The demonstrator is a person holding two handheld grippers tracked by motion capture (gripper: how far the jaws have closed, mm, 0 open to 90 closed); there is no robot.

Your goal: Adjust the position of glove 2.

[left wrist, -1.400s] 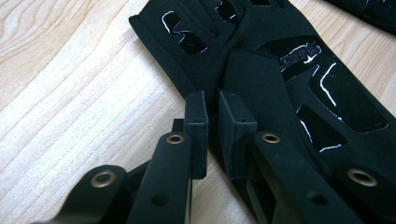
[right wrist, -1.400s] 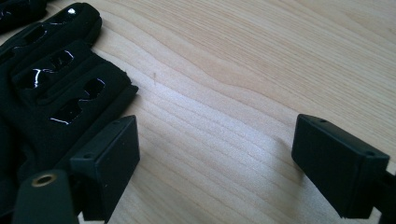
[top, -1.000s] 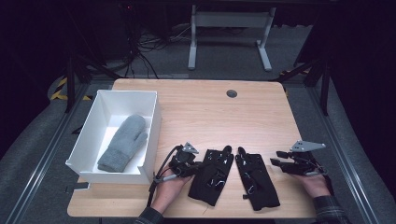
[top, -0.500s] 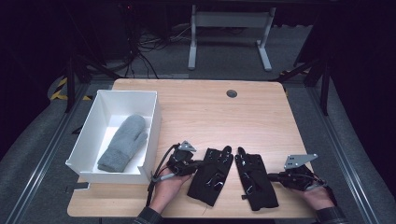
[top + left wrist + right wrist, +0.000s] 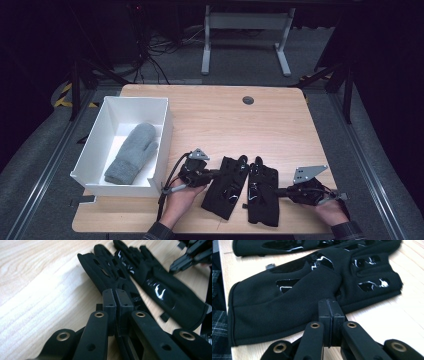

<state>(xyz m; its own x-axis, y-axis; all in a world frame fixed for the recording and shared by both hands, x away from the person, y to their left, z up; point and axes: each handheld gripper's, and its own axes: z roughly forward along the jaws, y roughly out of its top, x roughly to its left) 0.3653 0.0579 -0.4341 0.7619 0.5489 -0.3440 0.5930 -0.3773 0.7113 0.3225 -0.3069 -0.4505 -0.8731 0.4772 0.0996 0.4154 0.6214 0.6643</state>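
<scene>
Two black gloves with glossy patches lie side by side near the table's front edge: the left glove [image 5: 227, 187] [image 5: 100, 270] [image 5: 287, 246] and the right glove [image 5: 262, 192] [image 5: 162, 287] [image 5: 299, 290]. My left gripper [image 5: 217, 173] [image 5: 116, 293] is low at the left glove's left edge, jaws pressed together with no fabric seen between them. My right gripper [image 5: 280, 191] [image 5: 328, 302] reaches the right glove's right edge, its jaws also shut, tips touching the fabric near the thumb. In the left gripper view the right gripper [image 5: 185, 258] appears at the top right.
A white box [image 5: 162, 135] stands at the table's left with a grey mitten [image 5: 132, 152] inside. A dark round grommet [image 5: 248, 100] sits near the far edge. Bare wood stretches behind the gloves. A plaid sleeve [image 5: 219, 335] is at the table's front.
My right gripper has come down and leftward from the right edge to the right glove's side. The left gripper has barely moved. The gloves lie as before.
</scene>
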